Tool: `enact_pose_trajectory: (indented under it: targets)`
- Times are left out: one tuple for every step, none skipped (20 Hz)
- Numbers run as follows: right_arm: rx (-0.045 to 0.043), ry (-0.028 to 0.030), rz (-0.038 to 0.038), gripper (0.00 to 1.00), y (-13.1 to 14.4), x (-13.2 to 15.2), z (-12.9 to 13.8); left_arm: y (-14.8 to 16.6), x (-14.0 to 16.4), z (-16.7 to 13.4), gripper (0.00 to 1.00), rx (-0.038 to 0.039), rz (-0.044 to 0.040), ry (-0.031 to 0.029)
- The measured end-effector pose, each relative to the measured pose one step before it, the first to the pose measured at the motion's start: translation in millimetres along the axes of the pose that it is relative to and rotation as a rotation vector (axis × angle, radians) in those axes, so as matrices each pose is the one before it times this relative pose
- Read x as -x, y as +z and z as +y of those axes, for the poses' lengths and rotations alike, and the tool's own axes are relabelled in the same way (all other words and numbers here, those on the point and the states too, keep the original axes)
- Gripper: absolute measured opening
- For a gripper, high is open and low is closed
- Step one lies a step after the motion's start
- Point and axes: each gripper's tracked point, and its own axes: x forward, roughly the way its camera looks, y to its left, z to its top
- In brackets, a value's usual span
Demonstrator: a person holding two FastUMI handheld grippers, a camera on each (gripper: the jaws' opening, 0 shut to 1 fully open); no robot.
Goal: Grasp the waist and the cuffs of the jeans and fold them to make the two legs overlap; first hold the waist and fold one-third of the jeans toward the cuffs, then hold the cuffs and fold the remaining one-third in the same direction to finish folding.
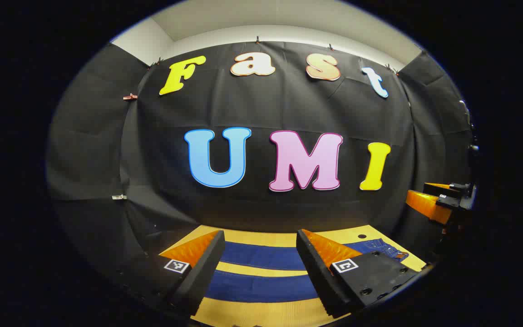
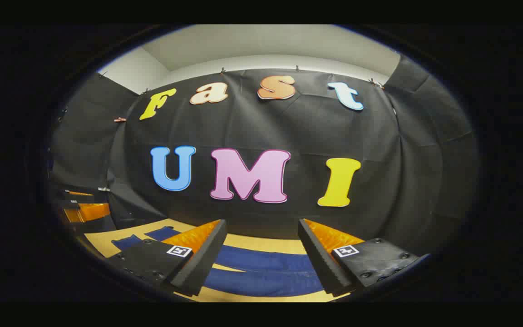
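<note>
Lying flat across the wooden table (image 1: 252, 313), the jeans (image 1: 261, 286) are spread out with both legs apart, a strip of bare wood showing between them. In the left gripper view the two legs run side by side across the tabletop, and the end with a pocket and seams (probably the waist) sits off to the right, partly behind that gripper's finger. In the right gripper view the legs appear to meet near the middle of the table, with the cloth running on to the left.

Both grippers hang above the cloth and neither touches it. The left gripper (image 1: 258, 254) has its fingers spread wide with nothing between them, and the right gripper (image 2: 261, 252) is the same: released and empty.

No fold has been made yet, by the look of it, so the first job is laying one leg over the other.

The main risk is a poor pinch. If a gripper comes down and catches just the top layer at the waist or cuff, the lower layer may stay behind and the legs will not line up. If the two grippers lift unevenly, the denim could twist or drag across the table and bunch up. The exact cuff position is hard to tell from here, so reaching too far along could miss the edge altogether.
</note>
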Motion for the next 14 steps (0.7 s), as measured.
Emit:
enact_pose_trajectory:
  targets:
    - [0.00166, 0.00807, 0.01183, 0.95, -8.40, -5.16, -2.67, 0.69, -3.93, 0.51, 0.98, -0.00361, 0.00186, 0.01929]
    - [0.00332, -0.00374, 0.02162, 0.97, -6.48, -4.63, -5.22, -1.05, -3.11, 1.97, 0.98, 0.00077, 0.00965, 0.01452]
    - [-0.00457, -0.00013, 0.01729, 0.95, -4.46, -2.64, -1.86, 0.47, -0.03, 1.53, 0.98, 0.00087, 0.00041, 0.00242]
    - [-0.01077, 0.00169, 0.00118, 0.95, 1.31, -2.48, 1.26, 1.24, 1.70, 3.77, 0.98, -0.00568, -0.00199, 0.00733]
    - [-0.00906, -0.00036, -0.00594, 0.95, 2.72, -2.46, 1.06, -0.45, -0.09, 8.17, 0.98, -0.01117, 0.00926, 0.01965]
    - [-0.00683, 0.00295, -0.00092, 0.95, 0.31, -0.90, 2.29, -6.44, -0.67, 15.05, 0.98, -0.00946, 0.01448, 0.02064]
    - [-0.00280, 0.00660, 0.00126, 0.97, -1.61, -0.88, 4.28, -1.09, 0.31, 10.62, 0.98, -0.00726, 0.00833, 0.01605]
    - [0.00351, -0.00140, 0.00297, 0.97, -2.67, 0.18, 2.09, 2.15, -0.06, 8.15, 0.98, -0.00505, 0.00334, 0.01441]
    - [0.00197, -0.00405, 0.00598, 0.97, -2.81, 0.35, 0.78, 1.36, 0.94, 9.31, 0.98, -0.00477, -0.00027, 0.01276]
    - [-0.00138, -0.00046, 0.01164, 0.97, -5.30, 0.54, 2.94, -1.32, 0.16, 8.80, 0.98, -0.00444, -0.00027, 0.01011]
    - [-0.00075, -0.00025, 0.01746, 0.97, -6.37, 1.06, 4.04, -1.53, 0.81, 7.97, 0.98, -0.00247, 0.00363, 0.00779]
    - [0.00115, -0.00268, 0.01678, 0.97, -4.98, 1.42, 3.35, -5.22, 0.73, 6.42, 0.98, 0.00112, 0.00637, 0.00597]
    - [0.00206, -0.00610, 0.00840, 0.97, -1.67, 2.43, 2.14, -4.04, 0.12, 3.82, 0.98, 0.00624, 0.00987, 0.00061]
    - [0.00036, -0.00635, 0.00312, 0.97, -0.37, 1.25, 1.28, -4.81, 0.46, 1.67, 0.98, 0.00800, 0.00986, -0.00561]
